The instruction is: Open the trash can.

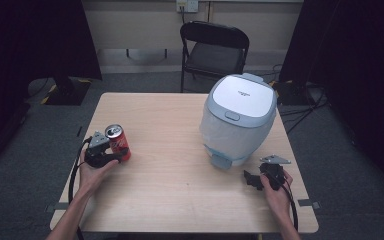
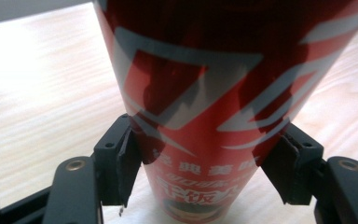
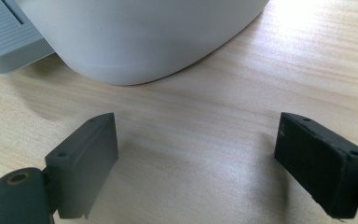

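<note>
Red aluminium drink can (image 1: 118,142): upright at bench (image 1: 170,190) left, clamped by left tool (image 2: 205,158). Right tool (image 3: 209,158): empty, jaws apart beside white-and-grey lidded pedal bin (image 1: 237,117). Step, judged: grasp; next, lift.

Place: I am working in what looks like a lab or recording studio.
Walls: black curtains (image 1: 25,40) hang at both sides.
Floor: grey carpet (image 1: 35,135) with cables (image 1: 305,107) trailing across it.
Furniture: a light wood table (image 1: 175,185) and a black folding chair (image 1: 214,47) behind it.
Fittings: a wall socket (image 1: 187,5) sits above the chair.
</note>
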Demonstrator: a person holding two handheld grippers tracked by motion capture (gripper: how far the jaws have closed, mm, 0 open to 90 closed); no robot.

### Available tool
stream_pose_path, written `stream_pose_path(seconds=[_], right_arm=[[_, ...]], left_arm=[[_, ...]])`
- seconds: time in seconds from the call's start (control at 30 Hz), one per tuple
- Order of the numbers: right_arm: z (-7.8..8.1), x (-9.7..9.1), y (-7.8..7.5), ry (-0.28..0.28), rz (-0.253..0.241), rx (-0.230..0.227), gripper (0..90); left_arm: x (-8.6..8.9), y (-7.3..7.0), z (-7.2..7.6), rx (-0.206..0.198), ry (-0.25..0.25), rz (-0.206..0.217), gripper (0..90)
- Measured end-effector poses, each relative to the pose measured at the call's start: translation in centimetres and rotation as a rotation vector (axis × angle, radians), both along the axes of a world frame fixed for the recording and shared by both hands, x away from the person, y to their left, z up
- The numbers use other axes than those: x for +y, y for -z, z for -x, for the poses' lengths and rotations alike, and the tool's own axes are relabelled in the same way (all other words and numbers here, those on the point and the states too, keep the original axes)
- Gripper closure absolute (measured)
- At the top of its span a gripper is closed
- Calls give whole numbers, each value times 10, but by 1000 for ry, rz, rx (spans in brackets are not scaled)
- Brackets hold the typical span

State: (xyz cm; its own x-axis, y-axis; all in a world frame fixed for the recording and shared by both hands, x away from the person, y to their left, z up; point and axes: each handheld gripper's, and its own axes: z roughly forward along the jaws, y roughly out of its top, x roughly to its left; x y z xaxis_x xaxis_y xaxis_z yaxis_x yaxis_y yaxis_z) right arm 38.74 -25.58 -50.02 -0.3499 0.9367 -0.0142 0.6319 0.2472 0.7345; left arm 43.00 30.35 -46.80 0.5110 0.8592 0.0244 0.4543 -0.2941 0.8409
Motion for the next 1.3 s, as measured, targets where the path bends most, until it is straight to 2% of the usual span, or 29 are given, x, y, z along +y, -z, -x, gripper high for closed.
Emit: stream_pose_path(seconds=[0.2,0.23,0.4,0.43,0.47,0.5,0.6,0.7,0.77,0.83,0.97,1.0,1.03,1.07,1.1,1.13,1.2,1.27,1.3], right_arm=[[0,0,0,0,0,0,118],[0,0,0,0,0,0,118],[0,0,0,0,0,0,118],[0,0,0,0,0,0,118],[0,0,0,0,0,1,118],[0,0,0,0,0,1,118],[0,0,0,1,0,0,119],[0,0,0,0,0,0,118],[0,0,0,0,0,0,119],[0,0,0,1,0,0,118],[0,0,0,0,0,0,118],[0,0,0,0,0,0,118],[0,0,0,0,0,0,119],[0,0,0,0,0,0,119],[0,0,0,0,0,0,119],[0,0,0,0,0,0,118],[0,0,0,0,0,0,119],[-1,-1,0,-10,1,0,123],[-2,-1,-1,-12,2,-7,154]], left_arm=[[3,4,-4,4,-13,-16,343],[4,5,-5,3,-23,3,342],[5,5,-6,4,-27,4,340],[5,5,-6,8,-30,10,339],[7,6,-6,17,-35,34,335],[7,6,-6,17,-35,34,332],[12,5,-4,45,-48,73,239],[15,3,0,49,-47,80,206],[20,0,6,61,-65,110,185],[22,-1,14,45,-73,97,189],[27,-1,26,58,-77,110,189],[28,-1,31,54,-79,102,194],[29,-1,36,50,-85,95,242],[29,0,45,33,-81,46,266],[29,0,45,33,-81,46,288],[30,1,53,42,-79,67,300],[30,2,57,41,-71,75,300],[25,2,63,36,-45,69,321],[22,1,64,33,-33,59,324]])
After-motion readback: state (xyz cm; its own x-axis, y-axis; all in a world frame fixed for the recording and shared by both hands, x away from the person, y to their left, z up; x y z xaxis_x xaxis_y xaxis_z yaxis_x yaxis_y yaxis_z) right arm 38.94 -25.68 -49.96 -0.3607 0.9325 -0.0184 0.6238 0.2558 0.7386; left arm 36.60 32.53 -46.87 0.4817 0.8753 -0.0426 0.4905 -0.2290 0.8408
